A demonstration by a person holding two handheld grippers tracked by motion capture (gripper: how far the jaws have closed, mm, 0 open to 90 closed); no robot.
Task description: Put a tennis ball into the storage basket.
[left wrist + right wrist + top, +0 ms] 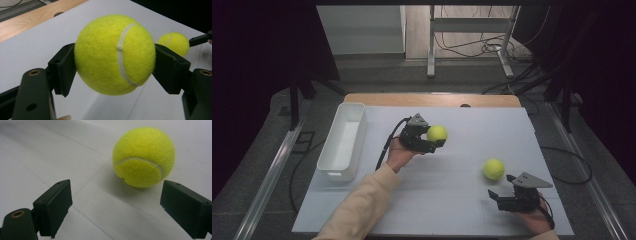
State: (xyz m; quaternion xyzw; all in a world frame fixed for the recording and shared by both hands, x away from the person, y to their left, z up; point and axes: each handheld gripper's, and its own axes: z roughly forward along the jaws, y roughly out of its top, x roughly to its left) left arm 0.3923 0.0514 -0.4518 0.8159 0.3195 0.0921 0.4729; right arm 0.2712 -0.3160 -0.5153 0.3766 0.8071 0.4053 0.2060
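Your left tongs (pixel 435 140) are clamping a tennis ball (pixel 437 133) between their pads, holding it off the white surface (pixel 452 205) roughly midway between the left and right edges and somewhat toward the far edge. In the left gripper view the pads are pressing on opposite sides of that ball (pixel 115 53) near its widest part, and its seam is curving down the face turned to the camera. Your right tongs (pixel 502 188) are standing spread and empty near the right part of the near edge, with the second tennis ball (pixel 494 169) resting on the surface just beyond them; in the right gripper view this ball (pixel 143 157) is sitting ahead of the gap, not between the pads. The white bin (pixel 343 140) is lying along the left edge, its long axis running from near to far. The balls themselves are round, so they are pointing no particular way and have no long axis; only the seams are showing how they are turned. The risk I am seeing: the held ball could squirt out of the smooth pads if you are swinging fast, and the free ball could roll toward an edge if a jaw nudges it before you are closing.
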